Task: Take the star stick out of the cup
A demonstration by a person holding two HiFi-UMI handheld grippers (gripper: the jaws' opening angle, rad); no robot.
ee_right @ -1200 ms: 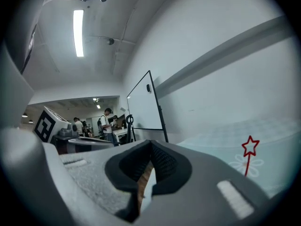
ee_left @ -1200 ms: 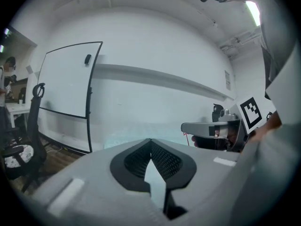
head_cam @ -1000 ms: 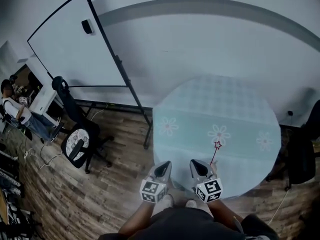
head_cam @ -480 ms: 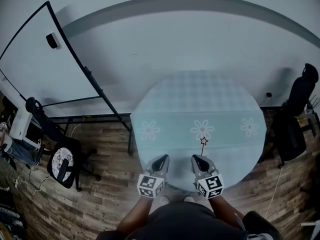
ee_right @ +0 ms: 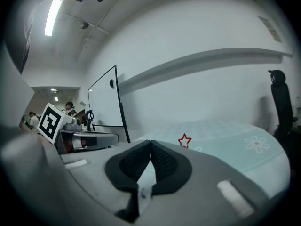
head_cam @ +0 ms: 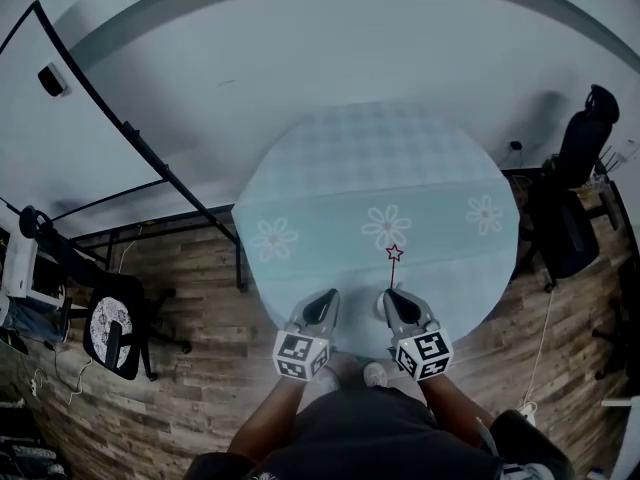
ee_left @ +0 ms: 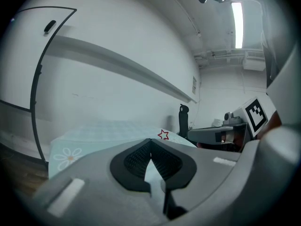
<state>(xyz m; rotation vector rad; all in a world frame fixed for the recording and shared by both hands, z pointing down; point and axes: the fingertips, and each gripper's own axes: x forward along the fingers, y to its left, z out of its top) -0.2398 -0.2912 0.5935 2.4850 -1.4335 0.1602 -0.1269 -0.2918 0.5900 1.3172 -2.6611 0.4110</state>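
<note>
1. The person stands at the near edge of the round table (head_cam: 380,158). Both forearms (head_cam: 268,426) reach forward and down, each hand carrying a pair of tongs. The two pairs lie side by side, near each other, with their tips pointing over the table's near rim.
2. The left tongs (head_cam: 322,299) are clenched. In the left gripper view the dark ribbed pads (ee_left: 136,157) meet at their tips with nothing caught between them. Only a sliver of pale cloth shows through the gap lower down.
3. The right tongs (head_cam: 392,296) are clenched too. In the right gripper view their pads (ee_right: 164,161) touch at the tips and hold nothing.
4. Each pair carries its marker cube at the rear, towards the person's body.
5. The star stick (head_cam: 394,255) is a thin dark rod topped by a small star drawn in red outline with a pale centre. It stands nearly upright over the near part of the table, just beyond the tip of the right tongs and in front of the middle flower print.
6. In the head view the stick's lower end is hidden behind the right tongs, so what it stands in cannot be made out.
7. In the right gripper view the star rises a little above and to the right of the closed tips, apart from the pads. In the left gripper view it peeks over the jaws to the right of centre.
8. The table wears a pale blue-green cloth with daisy prints. A whiteboard (head_cam: 50,138) leans to the left, a black chair (head_cam: 575,183) stands to the right, and the floor (head_cam: 180,398) is wood plank.
</note>
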